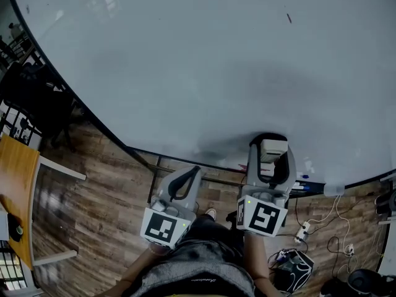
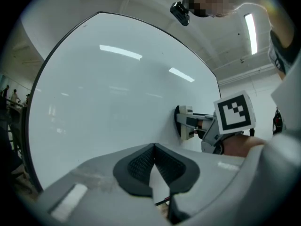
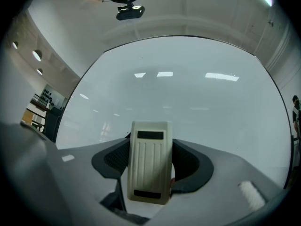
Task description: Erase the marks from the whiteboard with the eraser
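Jaws of my right gripper point(image 3: 150, 147) clench eraser point(image 3: 149, 171). Jaws of my left gripper point(image 2: 153, 147) pressed together, nothing between. Whiteboard point(image 1: 185, 60) fills space ahead of both. Eraser cream, ribbed back toward me, long axis upright between right pads. Only left gripper view shows its dark face flat on board. Only head view shows short dark mark point(image 1: 288, 18), well beyond right jaws.

This looks like an office or lab workroom. A large whiteboard point(image 1: 204, 60) fills the head view from 10 to 2 o'clock above a wood-plank floor point(image 1: 105, 197). A wooden-topped table point(image 1: 15, 190) stands at 8 o'clock, dark chairs point(image 1: 37, 104) at 10 o'clock, and a power strip point(image 1: 303, 231) with loose cables point(image 1: 328, 218) at 4 o'clock. A ceiling strip light point(image 2: 250, 32) glows at 1 o'clock in the left gripper view.
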